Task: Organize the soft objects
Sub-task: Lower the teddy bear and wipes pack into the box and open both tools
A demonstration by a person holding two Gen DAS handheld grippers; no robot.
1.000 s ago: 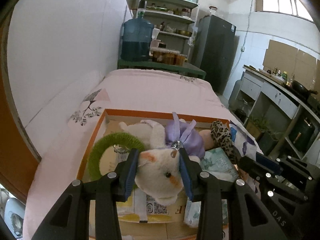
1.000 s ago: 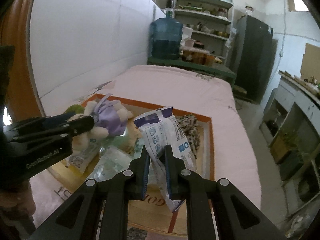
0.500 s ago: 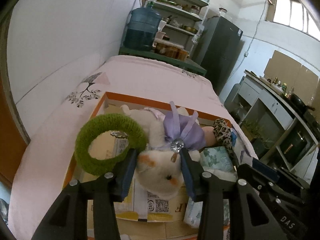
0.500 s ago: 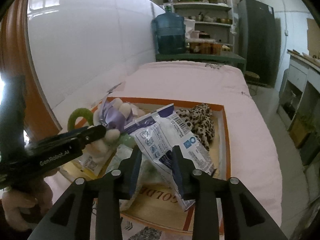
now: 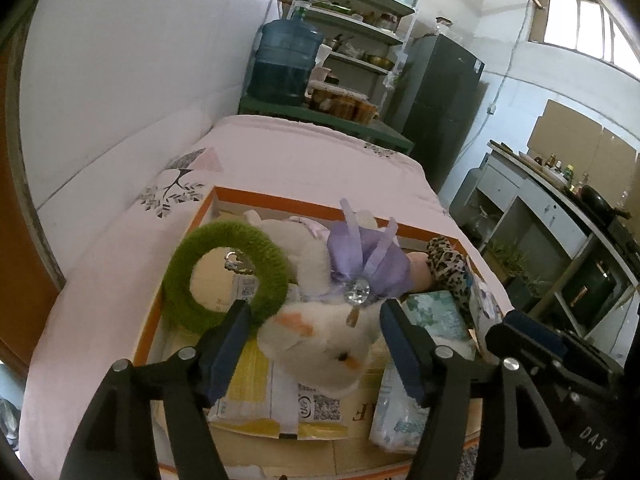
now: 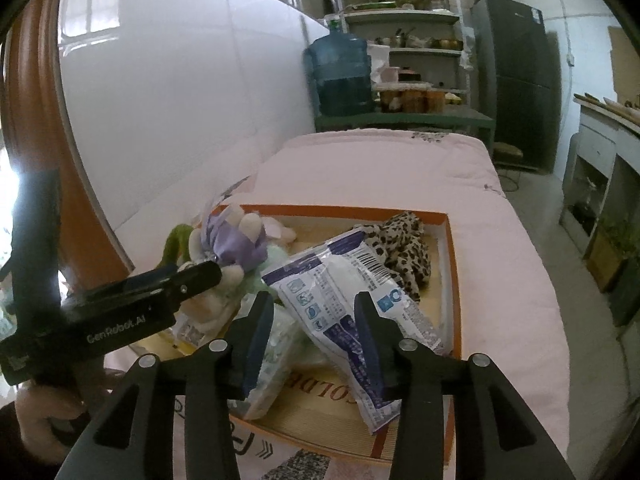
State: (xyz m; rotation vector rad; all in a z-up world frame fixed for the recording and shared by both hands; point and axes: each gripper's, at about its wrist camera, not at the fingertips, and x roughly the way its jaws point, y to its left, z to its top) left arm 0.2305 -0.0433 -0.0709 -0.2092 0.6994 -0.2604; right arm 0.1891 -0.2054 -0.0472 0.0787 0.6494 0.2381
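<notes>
A bed [image 5: 304, 160] under a pink quilt carries a shallow orange-rimmed cardboard box [image 6: 450, 248], and the soft things are gathered inside it. The biggest is a white plush cat [image 5: 320, 336] with a lilac bow [image 5: 368, 264] and a jewel at its neck, lying along the box's left half with its head toward the camera. Leaning by its head is a green fuzzy ring [image 5: 224, 276]. On the right half lies a blue-and-white plastic pack [image 6: 344, 292], slanted over a pale green tissue packet [image 5: 434, 312], with a leopard-print cloth [image 6: 404, 240] behind it against the far wall of the box.

The left gripper [image 5: 316, 344] has its jaws opening and stands wide, one finger on each side of the cat's head with a visible gap at both pads, so the toy rests on the box's contents rather than in a grip. The right gripper [image 6: 316, 320] is likewise opening, about half spread; the plastic pack lies between its fingers, and the pads look to be off it.

This reads as the release step: both items are being set down in the box. The next move probably calls for drawing each gripper straight back and up, clear of the bow and the pack's crinkled edge, so nothing snags and gets dragged out again.
</notes>
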